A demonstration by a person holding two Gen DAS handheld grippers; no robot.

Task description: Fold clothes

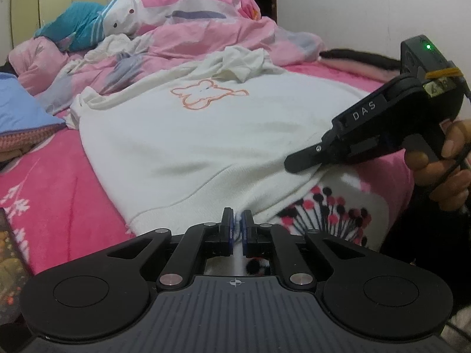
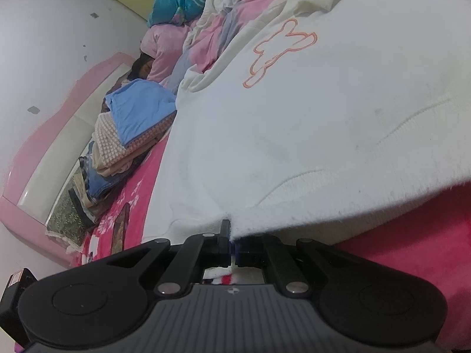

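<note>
White fleece sweatshirt with orange bear outline (image 1: 191, 123) lies flat on pink bed (image 1: 59, 182), unfolded. I hold hem: left gripper (image 1: 238, 223) and right gripper (image 2: 232, 235) pinched on it. Every fold remains.

A bed (image 2: 412, 264) covered in a pink floral blanket (image 1: 53, 194) carries a white sweatshirt (image 1: 188, 135) spread flat, its orange bear outline facing up. A rumpled pink duvet (image 1: 206, 29) is heaped behind it. Folded clothes (image 2: 129, 135) are stacked along the pink headboard (image 2: 35, 147), beside a blue cloth (image 1: 20, 108).
</note>
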